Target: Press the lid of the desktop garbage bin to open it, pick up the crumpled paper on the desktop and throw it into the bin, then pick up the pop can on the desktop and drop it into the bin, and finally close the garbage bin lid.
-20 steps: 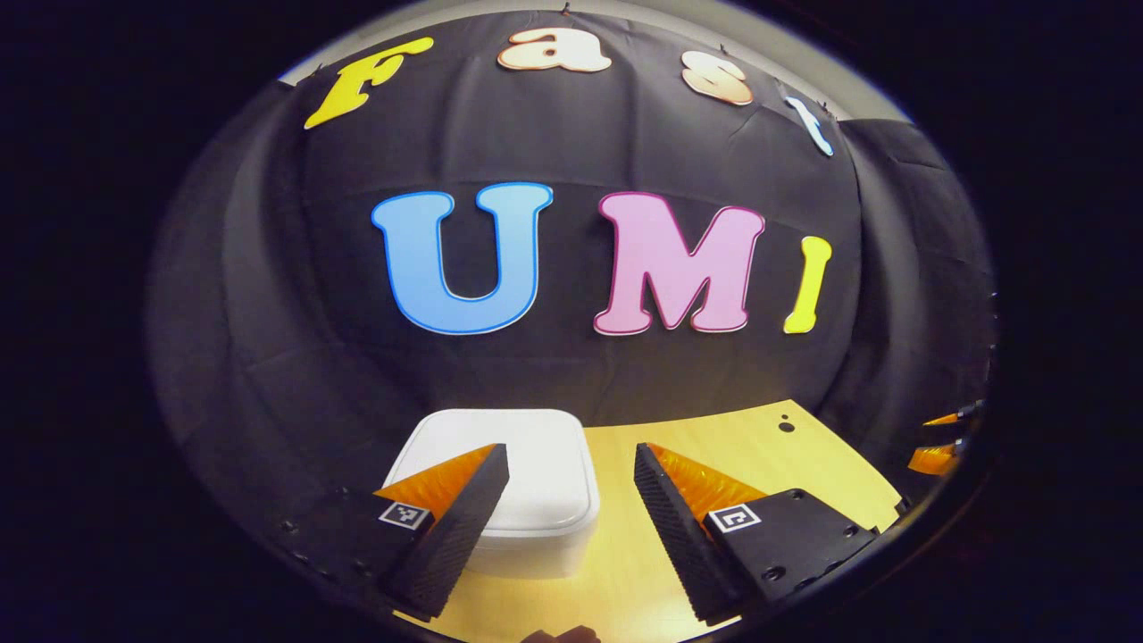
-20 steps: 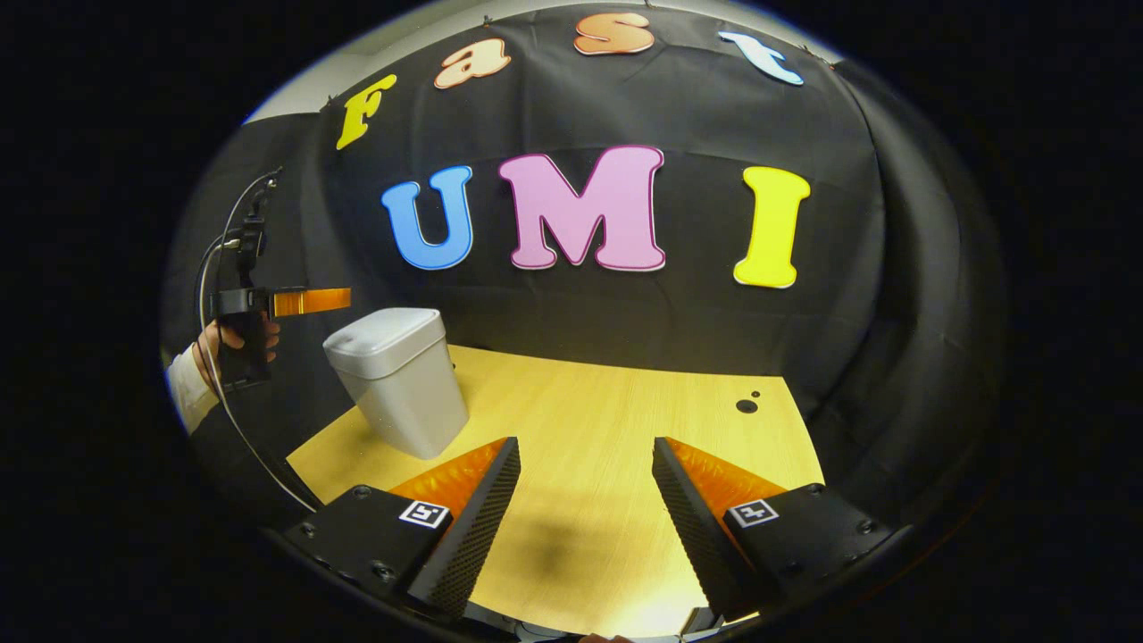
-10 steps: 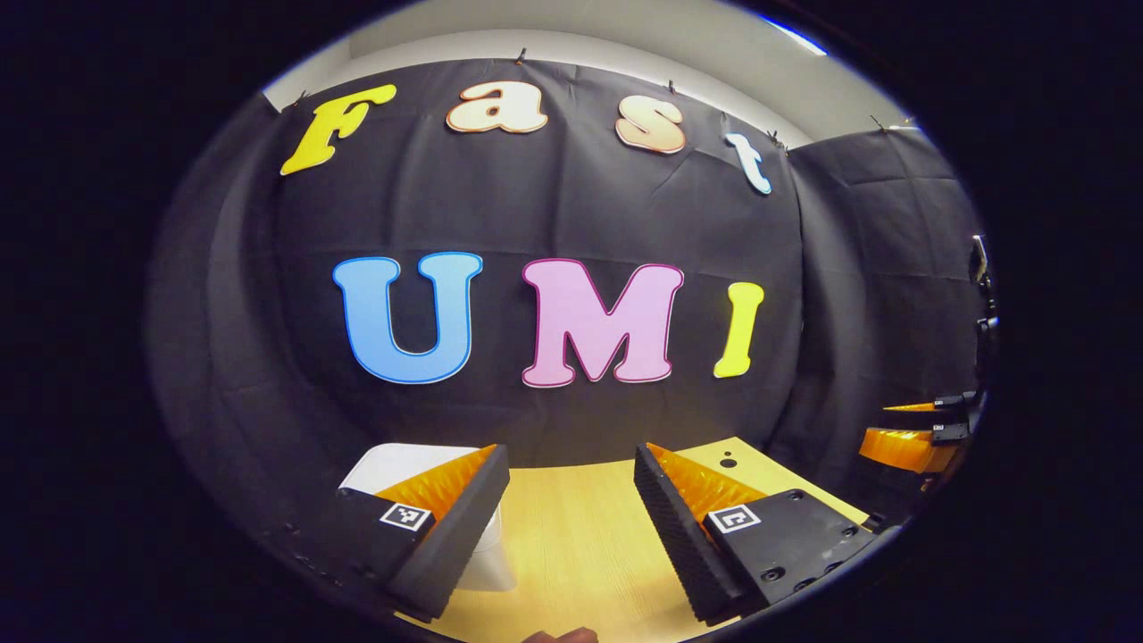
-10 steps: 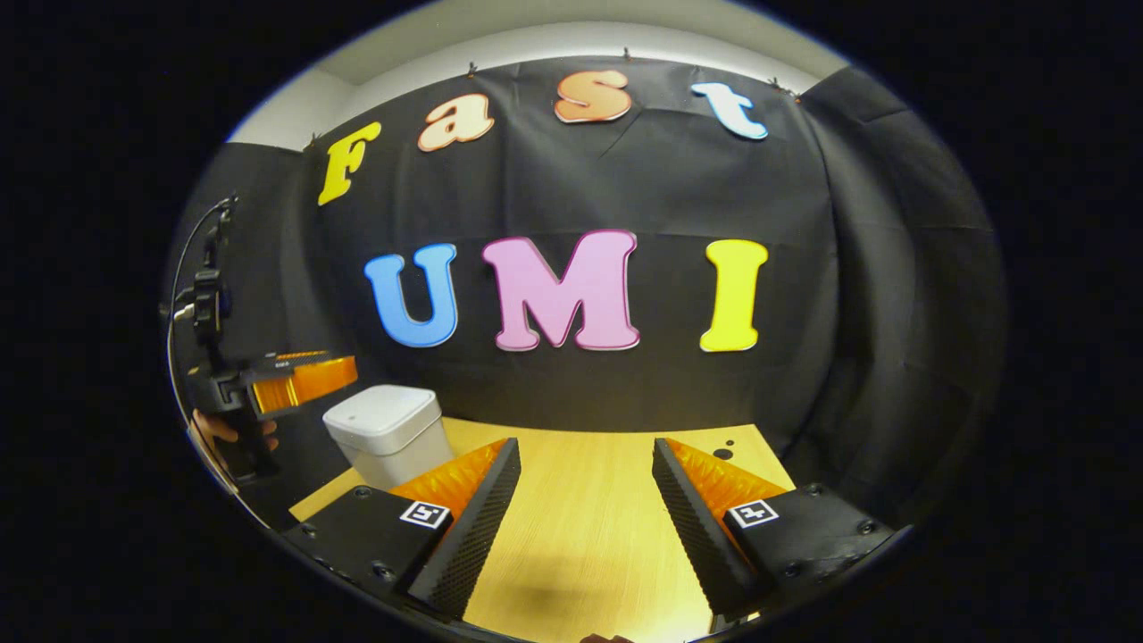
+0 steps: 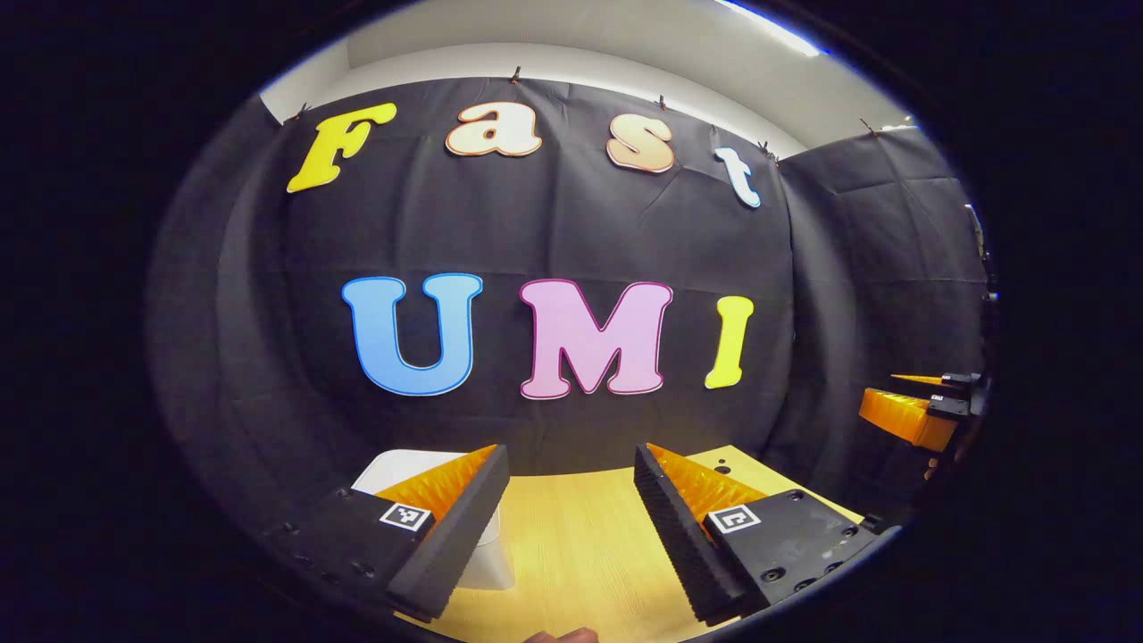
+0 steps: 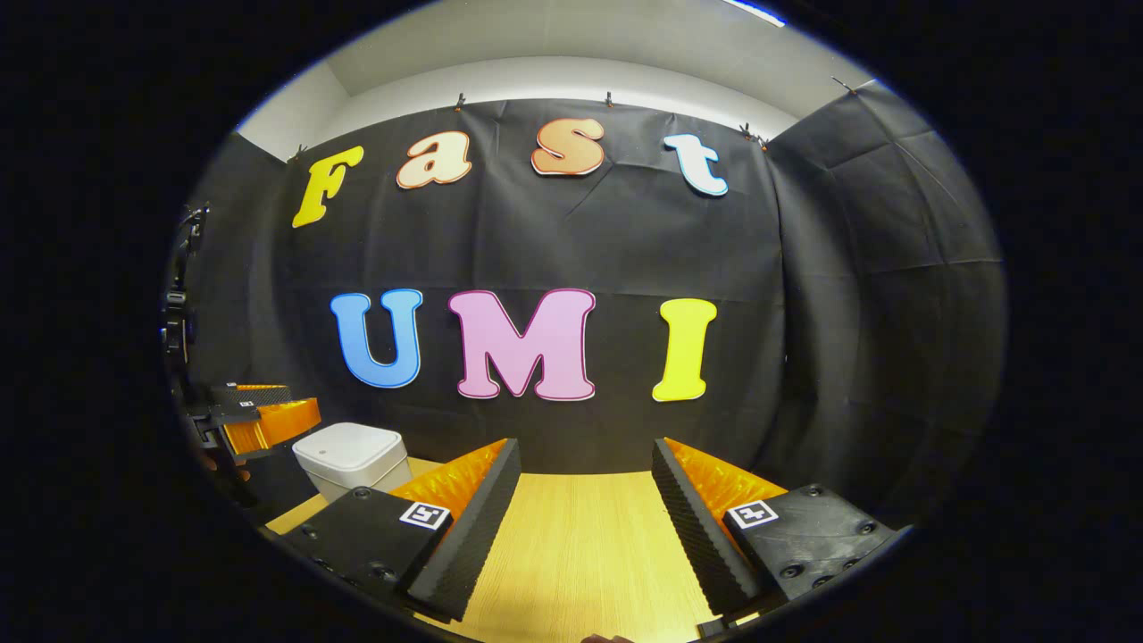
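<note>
The white garbage bin (image 5: 384, 471) with its lid down stands at the table's back left, partly hidden behind my left finger in the left gripper view. In the right gripper view the bin (image 6: 348, 455) sits at the lower left. My left gripper (image 5: 571, 460) is open above the table, holding nothing, and it appears again at the far left (image 6: 263, 420), level with the bin's top. My right gripper (image 6: 585, 455) is open and holds nothing; it also shows at the right edge (image 5: 911, 411).
The light wooden table (image 6: 580, 545) runs back to the black cloth wall. A small dark hole (image 5: 720, 468) marks the table near its back right corner. A bit of a hand (image 5: 558, 636) shows at the bottom edge.
Both grippers have tilted up and pulled back, so the bin and table sank lower in both views and more wall and ceiling came in. Both stayed open.
</note>
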The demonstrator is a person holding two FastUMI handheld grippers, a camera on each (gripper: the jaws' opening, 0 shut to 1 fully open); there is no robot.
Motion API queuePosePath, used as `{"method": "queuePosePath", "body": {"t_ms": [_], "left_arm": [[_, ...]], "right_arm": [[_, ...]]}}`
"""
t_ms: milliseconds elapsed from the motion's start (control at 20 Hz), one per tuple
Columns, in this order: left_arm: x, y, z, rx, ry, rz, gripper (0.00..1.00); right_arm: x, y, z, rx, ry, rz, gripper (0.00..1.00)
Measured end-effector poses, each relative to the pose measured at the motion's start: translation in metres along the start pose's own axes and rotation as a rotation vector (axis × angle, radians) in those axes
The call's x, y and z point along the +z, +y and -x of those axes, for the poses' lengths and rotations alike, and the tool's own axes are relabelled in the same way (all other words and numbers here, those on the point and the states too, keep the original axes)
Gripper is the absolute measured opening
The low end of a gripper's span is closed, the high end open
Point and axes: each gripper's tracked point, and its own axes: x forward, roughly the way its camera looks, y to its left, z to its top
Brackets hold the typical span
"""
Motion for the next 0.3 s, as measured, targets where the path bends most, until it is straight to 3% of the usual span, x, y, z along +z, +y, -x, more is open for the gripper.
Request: {"method": "queuePosePath", "body": {"t_ms": [300], "left_arm": [[0.001, -0.012, 0.001, -0.015, -0.01, -0.015, 0.97]], "right_arm": [[0.006, 0.004, 0.0, 0.002, -0.018, 0.049, 0.96]]}}
